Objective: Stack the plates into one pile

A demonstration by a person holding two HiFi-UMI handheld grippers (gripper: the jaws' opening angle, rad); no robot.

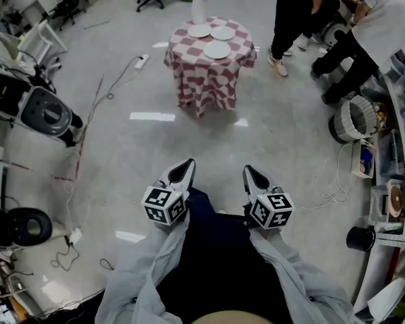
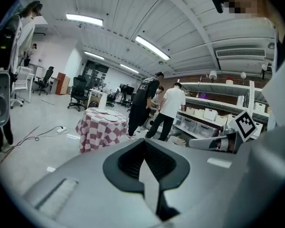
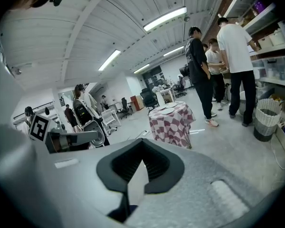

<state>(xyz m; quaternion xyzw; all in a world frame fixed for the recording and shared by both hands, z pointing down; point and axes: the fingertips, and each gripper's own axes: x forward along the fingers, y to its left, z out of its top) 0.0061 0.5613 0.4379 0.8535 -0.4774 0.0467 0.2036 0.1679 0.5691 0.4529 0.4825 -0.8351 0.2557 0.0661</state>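
Head view, left gripper [image 1: 187, 163], right gripper [image 1: 248, 171], fingers [image 1: 178, 175] together, plates [image 1: 217, 49] on table [image 1: 204, 81], people [image 1: 293, 15] beside

Checked cloth [image 1: 209, 76], upper centre, hangs soft and matt; the plates [image 1: 217, 49] look smooth, glossy white; the floor [image 1: 155, 150] shines, polished grey.

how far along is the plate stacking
Nothing looks done yet: the three round white plates lie side by side, unstacked, on the round table with the red-and-white checked cloth. Nothing is in hand: the left tongs and right tongs are both shut and empty, well short of the table. Left to do: the approach and all the stacking.
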